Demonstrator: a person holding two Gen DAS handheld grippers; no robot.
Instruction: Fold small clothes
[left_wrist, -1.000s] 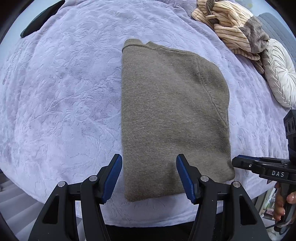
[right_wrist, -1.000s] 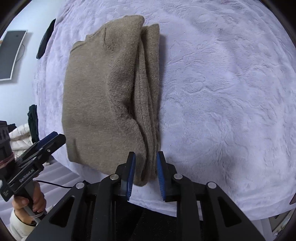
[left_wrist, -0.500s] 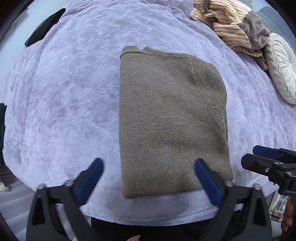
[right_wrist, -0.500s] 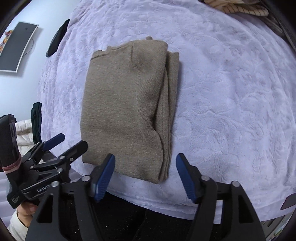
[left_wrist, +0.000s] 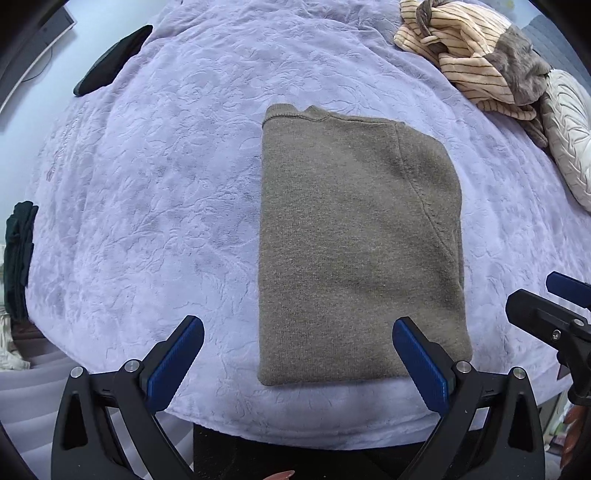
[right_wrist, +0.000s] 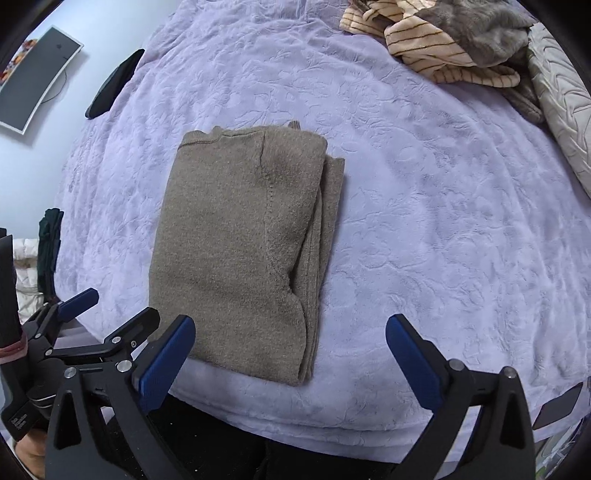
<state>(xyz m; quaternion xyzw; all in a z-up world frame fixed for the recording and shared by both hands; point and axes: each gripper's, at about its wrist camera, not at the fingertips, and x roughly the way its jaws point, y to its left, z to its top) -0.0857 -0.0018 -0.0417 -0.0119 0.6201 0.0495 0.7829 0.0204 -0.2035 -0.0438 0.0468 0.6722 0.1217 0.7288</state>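
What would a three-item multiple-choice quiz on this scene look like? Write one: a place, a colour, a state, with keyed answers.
1. Where does the striped garment lie relative to the folded sweater?
A. On top of it
B. Farther back on the bed, to the right
C. On the floor

2. What colour is the bedspread?
A. Lavender
B. Dark green
C. Red

3. How are the fingers of the left gripper and right gripper?
A. Both clamped on the sweater
B. One open, one shut
C. Both spread open, holding nothing

Answers: 1 B, it is bunched near the pale cushion, apart from the sweater. 2 A, the embossed cover is pale purple. 3 C, a wide gap shows between each pair of blue pads.
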